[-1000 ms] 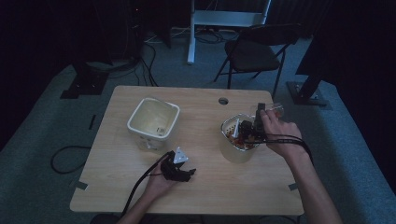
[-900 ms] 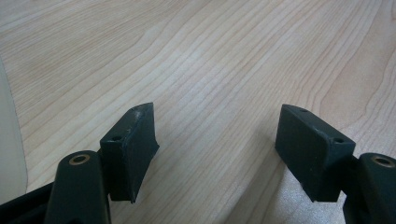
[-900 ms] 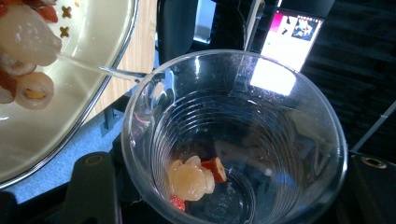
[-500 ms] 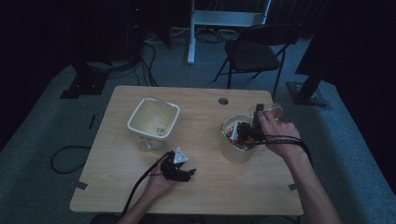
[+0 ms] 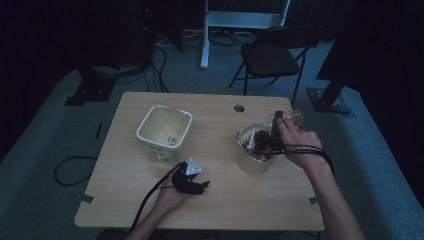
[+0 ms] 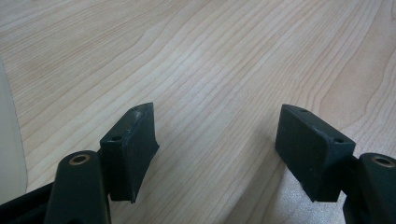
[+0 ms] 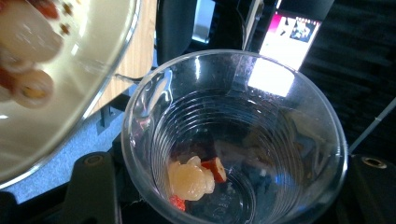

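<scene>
My right gripper (image 5: 274,132) is shut on a clear plastic cup (image 5: 291,118), held tipped on its side at the far rim of a round bowl (image 5: 248,164) on the table's right. In the right gripper view the cup (image 7: 261,116) lies between my jaws, its mouth towards the camera. A pale lump and red bits (image 7: 192,180) lie inside it. The bowl (image 7: 70,98) at the upper left holds pale and red pieces. My left gripper (image 5: 198,184) rests low on the wooden table (image 5: 220,210) near the front edge. It (image 6: 217,123) is open with nothing between its pads.
A square cream container (image 5: 150,116) stands on the table's left half, and its edge (image 6: 8,140) shows beside my left jaw. A cable hole (image 5: 239,108) sits at the far edge. A folding chair (image 5: 275,52) stands behind the table.
</scene>
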`<control>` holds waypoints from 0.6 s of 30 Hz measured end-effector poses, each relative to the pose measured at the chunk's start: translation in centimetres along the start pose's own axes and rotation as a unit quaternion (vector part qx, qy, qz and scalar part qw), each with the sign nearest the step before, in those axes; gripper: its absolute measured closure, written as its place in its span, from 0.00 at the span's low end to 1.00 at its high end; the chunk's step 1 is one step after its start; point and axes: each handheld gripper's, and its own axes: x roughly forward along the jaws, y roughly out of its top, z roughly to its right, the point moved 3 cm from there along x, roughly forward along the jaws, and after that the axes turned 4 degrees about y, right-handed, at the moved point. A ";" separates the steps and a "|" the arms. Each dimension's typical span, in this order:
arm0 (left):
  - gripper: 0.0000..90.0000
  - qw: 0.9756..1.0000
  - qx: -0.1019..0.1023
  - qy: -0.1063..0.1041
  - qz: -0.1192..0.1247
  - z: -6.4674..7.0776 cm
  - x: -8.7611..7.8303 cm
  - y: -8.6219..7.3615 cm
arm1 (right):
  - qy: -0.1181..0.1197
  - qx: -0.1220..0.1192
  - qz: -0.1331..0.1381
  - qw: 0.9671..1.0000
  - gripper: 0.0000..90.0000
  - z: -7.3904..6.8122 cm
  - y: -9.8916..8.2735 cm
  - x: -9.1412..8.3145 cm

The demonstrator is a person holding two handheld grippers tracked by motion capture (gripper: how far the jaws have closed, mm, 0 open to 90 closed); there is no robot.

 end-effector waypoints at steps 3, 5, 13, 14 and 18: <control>0.33 1.000 0.000 0.000 0.000 0.0 0.0 0.0 | -0.001 -0.001 0.000 1.000 0.37 0.0 0.1 -0.1; 0.33 1.000 0.000 0.000 0.000 0.0 0.0 0.0 | 0.000 -0.004 0.012 1.000 0.37 -0.1 0.4 -0.5; 0.33 1.000 0.000 0.000 -0.001 0.0 0.0 0.0 | -0.001 0.002 0.011 1.000 0.37 0.2 0.3 -0.9; 0.33 1.000 0.000 0.000 -0.001 0.0 0.0 0.0 | -0.003 0.000 0.018 1.000 0.37 0.2 0.5 -1.2; 0.33 1.000 0.000 0.000 -0.001 0.0 0.0 0.0 | -0.004 0.008 0.015 1.000 0.37 0.5 0.3 -1.0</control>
